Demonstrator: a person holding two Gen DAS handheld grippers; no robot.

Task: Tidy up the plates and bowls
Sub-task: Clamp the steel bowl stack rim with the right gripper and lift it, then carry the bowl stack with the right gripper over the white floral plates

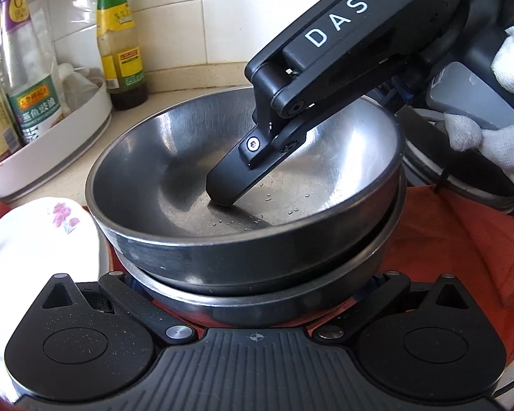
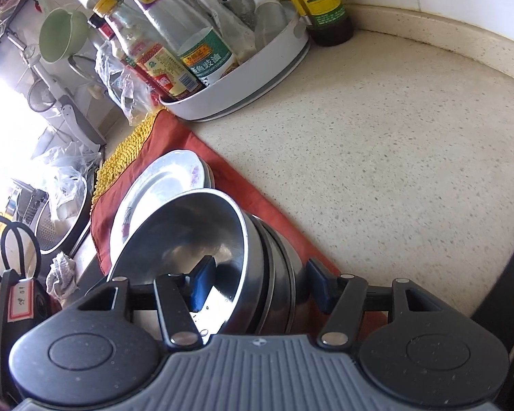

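We see the right gripper (image 2: 257, 287) spread across the top steel bowl's (image 1: 174, 157) rim; bare counter (image 2: 394, 157) lies beside it. We cannot tell how the left gripper's tongs stand.

The right gripper (image 1: 238, 185) was built of matte black links joined by round pins, with a silver screw set near its finger and white letters "DAS" printed along the upper arm. Its pads (image 2: 202, 284) were faced in dark blue. A grey ribbed plate and two black rounded housings formed each gripper's base. The hand (image 1: 497, 130) was covered by a white knitted glove.
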